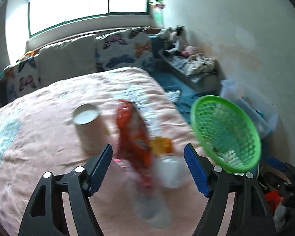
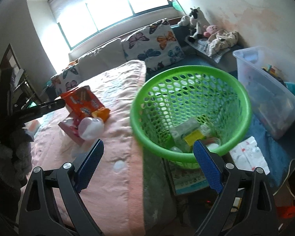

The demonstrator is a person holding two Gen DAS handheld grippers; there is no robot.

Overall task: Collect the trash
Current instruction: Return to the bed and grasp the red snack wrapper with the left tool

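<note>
Both claws wide, nothing held: left gripper (image 1: 148, 170) over orange snack pack (image 1: 133, 135) w/ paper cup (image 1: 88, 124) beside; right gripper (image 2: 148, 165) at green basket (image 2: 190, 155) rim.

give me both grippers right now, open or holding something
left gripper: jaws open, gripping nothing; the trash lies between them on the bed.
right gripper: jaws open, empty, by the green basket.

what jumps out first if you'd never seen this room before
The bright green mesh basket at the bed's right edge grabs the eye, with some scraps already in its bottom. Next comes the orange snack packet lying on the pink bedspread amid a small pile of litter, beside a white round capsule. Behind it all, butterfly-print pillows line the wall under the glaring window.
</note>
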